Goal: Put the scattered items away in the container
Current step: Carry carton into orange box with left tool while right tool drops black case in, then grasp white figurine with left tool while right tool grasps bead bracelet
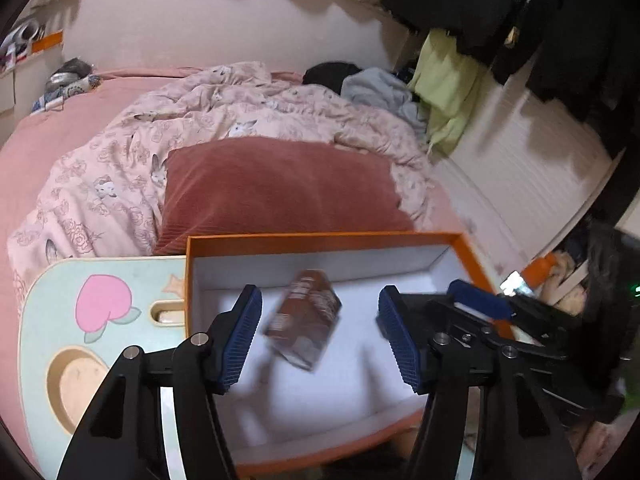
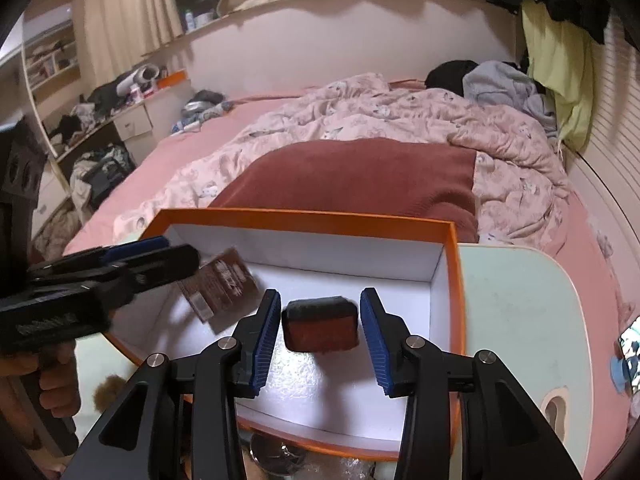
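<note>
Jaws of the left gripper (image 1: 320,332) stand spread, nothing pinched; a blurred brown packet (image 1: 304,320) sits between them untouched, tilted, inside the orange box (image 1: 320,238); whether it rests on the floor I cannot tell; the right gripper (image 2: 320,332) flanks a dark red block (image 2: 320,326) with gaps either side; the box rests on a pale green tray table (image 1: 100,280); at twelve o'clock beyond, a rust pillow (image 1: 280,188), then a floral duvet (image 1: 240,100).
</note>
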`<state>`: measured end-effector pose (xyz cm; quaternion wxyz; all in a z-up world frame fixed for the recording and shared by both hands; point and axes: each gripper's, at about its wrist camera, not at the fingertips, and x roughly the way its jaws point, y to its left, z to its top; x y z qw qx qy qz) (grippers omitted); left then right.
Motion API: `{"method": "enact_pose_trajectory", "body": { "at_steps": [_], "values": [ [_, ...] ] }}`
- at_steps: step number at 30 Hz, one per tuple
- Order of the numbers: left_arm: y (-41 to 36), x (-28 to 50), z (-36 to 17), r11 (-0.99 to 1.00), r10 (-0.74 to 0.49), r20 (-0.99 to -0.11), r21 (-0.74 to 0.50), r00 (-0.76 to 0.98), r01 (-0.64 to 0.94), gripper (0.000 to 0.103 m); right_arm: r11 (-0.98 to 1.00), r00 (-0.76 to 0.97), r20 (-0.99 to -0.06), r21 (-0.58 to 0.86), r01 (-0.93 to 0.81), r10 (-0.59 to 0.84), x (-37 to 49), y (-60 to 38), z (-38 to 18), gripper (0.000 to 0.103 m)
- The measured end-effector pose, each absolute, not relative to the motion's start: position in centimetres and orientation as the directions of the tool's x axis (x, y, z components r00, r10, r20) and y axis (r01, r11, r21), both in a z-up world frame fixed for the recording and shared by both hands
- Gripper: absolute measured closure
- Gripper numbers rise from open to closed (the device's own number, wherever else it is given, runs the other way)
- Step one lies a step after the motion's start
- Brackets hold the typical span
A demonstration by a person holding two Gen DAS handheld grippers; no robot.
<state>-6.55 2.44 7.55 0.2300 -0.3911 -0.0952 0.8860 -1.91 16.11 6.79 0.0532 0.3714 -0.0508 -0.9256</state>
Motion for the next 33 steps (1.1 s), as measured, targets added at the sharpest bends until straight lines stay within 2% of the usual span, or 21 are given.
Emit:
{"method": "enact_pose_trajectory", "body": {
  "at_steps": [3, 9, 14, 19, 25, 31, 33],
  "values": [
    [1.6, -5.4, 8.7, -0.862, 0.507, -0.62, -0.369, -0.599, -0.348, 0.041, -0.99, -0.747, -0.653, 0.137, 0.046, -0.125, -0.6, 16.3, 7.8, 0.063],
    [1.7, -0.7, 10.0, -0.883, 0.465, -0.622, -0.268, -0.631, -0.387, 0.041, -0.985, -0.783, -0.607, 0.17, 0.041, -0.137, 3.4, 16.2, 9.9, 0.062],
    [2.2, 3.6, 8.9, -0.869, 0.485, -0.653, -0.283, -0.582, -0.406, 0.041, -0.985, -0.77, -0.625, 0.17, 0.023, -0.126, 7.6, 15.1, 9.3, 0.061],
    [2.4, 7.4, 6.9, -0.882, 0.455, -0.696, -0.266, -0.555, -0.389, 0.041, -0.992, -0.727, -0.679, 0.127, 0.025, -0.105, 10.8, 13.7, 7.1, 0.057],
    [2.3, 10.0, 5.3, -0.91, 0.385, -0.751, -0.211, -0.536, -0.357, 0.041, -0.998, -0.676, -0.736, 0.045, -0.036, -0.009, 12.0, 13.0, 4.5, 0.052],
    [2.5, 11.3, 3.9, -0.917, 0.354, -0.783, -0.183, -0.512, -0.355, 0.041, -0.998, -0.635, -0.773, 0.039, -0.039, -0.006, 12.6, 13.2, 2.9, 0.052],
    [2.5, 11.5, 3.8, -0.919, 0.348, -0.783, -0.176, -0.515, -0.354, 0.041, -0.997, -0.63, -0.776, 0.059, -0.05, -0.015, 12.7, 13.7, 2.8, 0.047]
  ]
}}
